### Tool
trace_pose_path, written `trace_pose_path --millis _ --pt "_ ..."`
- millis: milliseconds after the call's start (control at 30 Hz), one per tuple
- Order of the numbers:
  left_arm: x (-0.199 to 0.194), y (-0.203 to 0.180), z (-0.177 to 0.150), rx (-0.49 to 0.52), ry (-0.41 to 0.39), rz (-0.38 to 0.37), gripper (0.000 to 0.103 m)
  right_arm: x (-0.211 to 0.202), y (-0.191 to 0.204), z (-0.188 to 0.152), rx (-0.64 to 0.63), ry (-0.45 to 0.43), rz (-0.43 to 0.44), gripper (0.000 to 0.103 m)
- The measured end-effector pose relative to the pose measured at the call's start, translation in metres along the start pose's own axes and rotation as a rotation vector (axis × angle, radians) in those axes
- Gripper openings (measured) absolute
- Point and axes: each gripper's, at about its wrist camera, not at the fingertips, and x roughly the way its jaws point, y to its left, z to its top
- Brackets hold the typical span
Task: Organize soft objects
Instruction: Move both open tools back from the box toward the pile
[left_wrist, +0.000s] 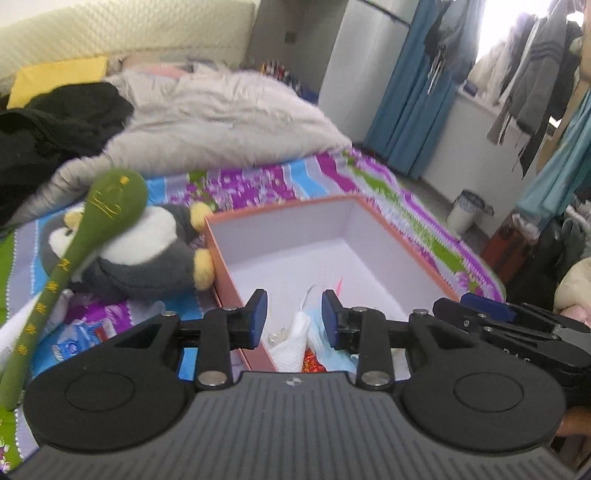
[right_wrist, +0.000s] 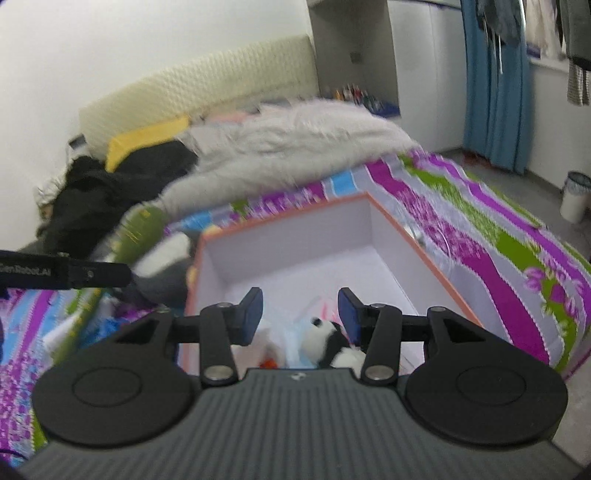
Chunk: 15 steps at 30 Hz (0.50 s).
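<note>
An open orange box with a white inside (left_wrist: 288, 236) (right_wrist: 295, 240) sits on the patterned bedspread. My left gripper (left_wrist: 293, 319) is open above its near end, over a white cloth (left_wrist: 295, 343) and a light blue item (left_wrist: 321, 339). My right gripper (right_wrist: 301, 315) is open above a small panda plush (right_wrist: 328, 343) lying in the box. A grey and white penguin plush (left_wrist: 147, 251) lies left of the box, with a long green plush stick (left_wrist: 74, 251) leaning on it. The right gripper's body (left_wrist: 509, 325) shows at the right of the left wrist view.
A fluffy grey blanket (left_wrist: 221, 118), black clothes (left_wrist: 48, 125) and a yellow pillow (left_wrist: 55, 77) lie farther up the bed. Small packets (left_wrist: 74, 339) lie left of the box. A white bin (left_wrist: 465, 212) stands on the floor by blue curtains (left_wrist: 413, 85) and hanging clothes.
</note>
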Motion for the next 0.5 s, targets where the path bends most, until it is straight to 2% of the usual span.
trace_pose_path --millis 133,333,500 --pt "-0.032 0.006 -0.007 -0.007 -0.057 0.002 0.037 -0.019 0.018 -0.001 -0.020 -0.045 0.039 0.048" --pt "-0.079 0.010 -0.027 0.043 -0.134 0.070 0.038 -0.040 0.046 -0.010 -0.042 -0.086 0.107 0.048" --pt "-0.110 0.019 -0.046 0.033 -0.169 0.080 0.038 -0.052 0.066 -0.021 -0.058 -0.081 0.146 0.048"
